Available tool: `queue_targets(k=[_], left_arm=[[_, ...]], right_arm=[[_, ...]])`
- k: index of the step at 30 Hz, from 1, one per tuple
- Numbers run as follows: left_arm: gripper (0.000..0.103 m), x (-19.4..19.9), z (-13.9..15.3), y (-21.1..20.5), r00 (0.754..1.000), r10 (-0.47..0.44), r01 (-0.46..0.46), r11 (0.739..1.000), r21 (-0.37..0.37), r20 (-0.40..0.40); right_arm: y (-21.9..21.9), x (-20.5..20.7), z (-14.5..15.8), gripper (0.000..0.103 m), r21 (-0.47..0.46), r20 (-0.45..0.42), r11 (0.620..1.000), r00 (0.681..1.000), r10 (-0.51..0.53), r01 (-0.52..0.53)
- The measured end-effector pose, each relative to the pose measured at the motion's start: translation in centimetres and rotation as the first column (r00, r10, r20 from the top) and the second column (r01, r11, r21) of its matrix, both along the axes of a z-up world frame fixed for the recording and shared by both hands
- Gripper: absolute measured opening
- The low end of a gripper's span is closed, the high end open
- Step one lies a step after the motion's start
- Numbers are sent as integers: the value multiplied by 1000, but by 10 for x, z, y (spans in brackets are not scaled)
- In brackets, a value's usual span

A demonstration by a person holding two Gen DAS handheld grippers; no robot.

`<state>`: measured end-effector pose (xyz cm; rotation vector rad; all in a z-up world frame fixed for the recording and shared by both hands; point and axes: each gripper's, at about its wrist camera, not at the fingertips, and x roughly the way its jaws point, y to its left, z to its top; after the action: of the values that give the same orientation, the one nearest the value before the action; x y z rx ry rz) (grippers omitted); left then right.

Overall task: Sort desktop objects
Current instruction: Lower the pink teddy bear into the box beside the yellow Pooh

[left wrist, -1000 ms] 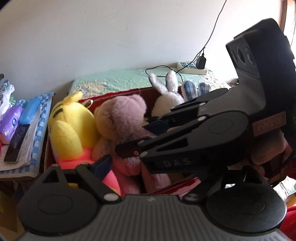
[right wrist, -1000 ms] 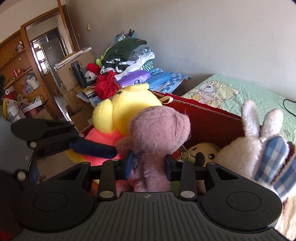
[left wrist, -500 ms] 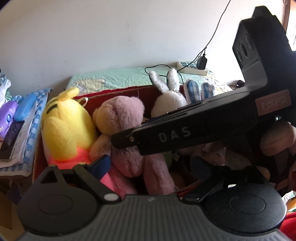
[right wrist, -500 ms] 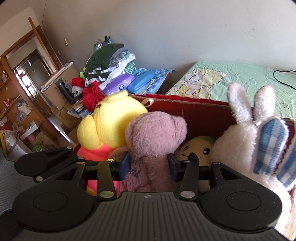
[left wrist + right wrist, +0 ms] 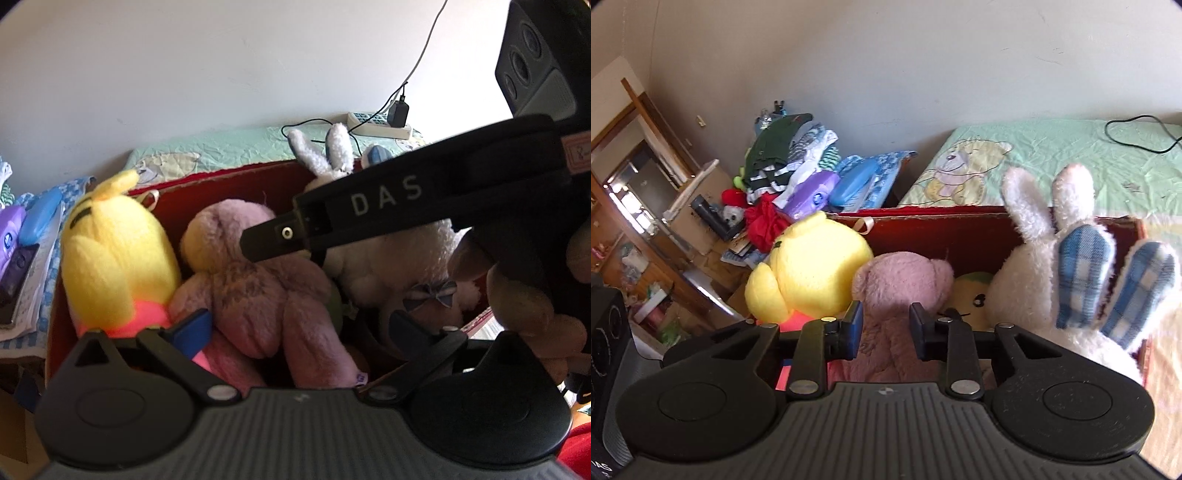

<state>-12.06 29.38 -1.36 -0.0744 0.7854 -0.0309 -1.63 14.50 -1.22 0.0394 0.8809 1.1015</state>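
Observation:
A red box point(image 5: 229, 184) holds plush toys: a yellow chick point(image 5: 114, 251), a pink bear point(image 5: 251, 288) and a white bunny point(image 5: 325, 158). My left gripper point(image 5: 299, 328) hangs open over the box's near side, and the bear's legs lie between its spread fingers without touching them. My right gripper point(image 5: 258, 245) reaches in from the right, tip at the bear's neck. In the right wrist view my right gripper point(image 5: 886, 328) is shut on the pink bear point(image 5: 905, 273), its blue pads pressing the upper body. Beside the bear sit the chick point(image 5: 820, 269), a yellow-green plush point(image 5: 971, 295) and the bunny point(image 5: 1023, 280).
A green quilted bed point(image 5: 1052, 158) lies behind the box, with a power strip point(image 5: 380, 123) and cable on it. Piled clothes point(image 5: 790, 158) and a purple pack point(image 5: 812, 192) sit to the left. A hand point(image 5: 524, 306) holds the right gripper. Blue-plaid plush ears point(image 5: 1086, 273) stand at the right.
The right gripper's fingers have narrowed onto the pink bear. Both grippers have moved closer over the box. In the left view the right gripper has risen and turned side-on.

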Motion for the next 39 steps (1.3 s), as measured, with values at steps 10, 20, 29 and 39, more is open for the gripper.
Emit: queue_targets(k=[10,20,29,39], left_arm=[[102,5,-2,0,1000,-13,13,1000,25,-15],[101,-10,10,13,999,-32,32,999,-4,-12],[101,-5,7,14,999,-39,38,999,-30,-14],[101,7,-6,13,1000,-1,2,1000,30,-29]], right_arm=[[22,-3,-3,29,-184,48,983,999,10,-1],[22,6,-3,38,-135,-89,988,994,59,-71],[14,7,2,28,-61,-147,998,989,4,-14],[43,4,-5,28,-84,-116,991,989,93,-103]])
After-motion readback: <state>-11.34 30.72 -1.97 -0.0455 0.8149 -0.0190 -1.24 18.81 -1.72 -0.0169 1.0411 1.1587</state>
